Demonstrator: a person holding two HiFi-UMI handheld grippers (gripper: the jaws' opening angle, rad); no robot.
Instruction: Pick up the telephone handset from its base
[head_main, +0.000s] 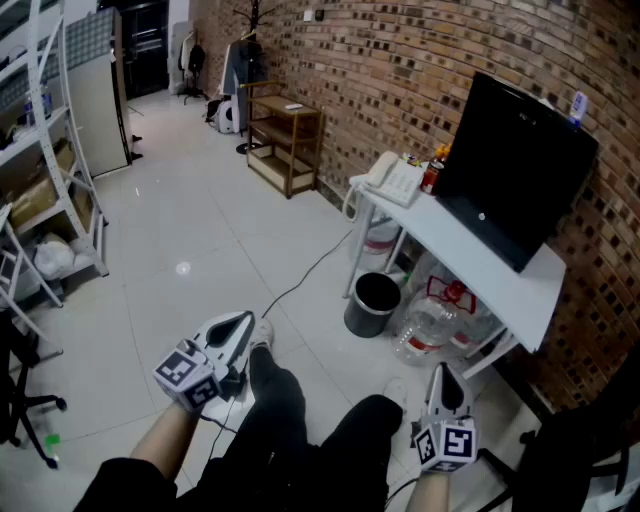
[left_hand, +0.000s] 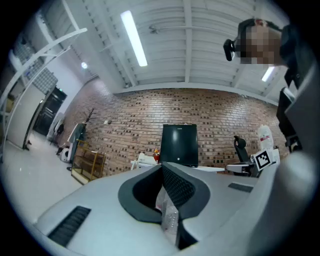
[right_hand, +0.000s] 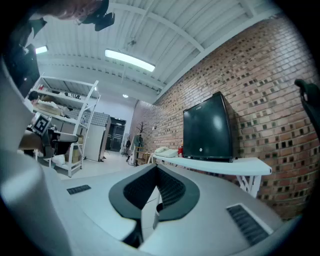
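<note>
The white telephone (head_main: 393, 178), handset resting on its base, sits on the far left end of a white table (head_main: 480, 265) against the brick wall. It also shows small in the left gripper view as the telephone (left_hand: 145, 160) and in the right gripper view as the telephone (right_hand: 165, 151). Both grippers hang low over the person's legs, far from the table. My left gripper (head_main: 240, 322) is shut with nothing in it, its jaws pointing towards the wall. My right gripper (head_main: 445, 372) is also shut and empty, below the table's near end.
A black monitor (head_main: 515, 170) fills the table's right part, with a red can (head_main: 432, 175) beside the phone. Under the table stand a black bin (head_main: 373, 303) and large water bottles (head_main: 430, 325). A wooden shelf (head_main: 285, 140) stands farther along the wall, a metal rack (head_main: 50, 180) at left.
</note>
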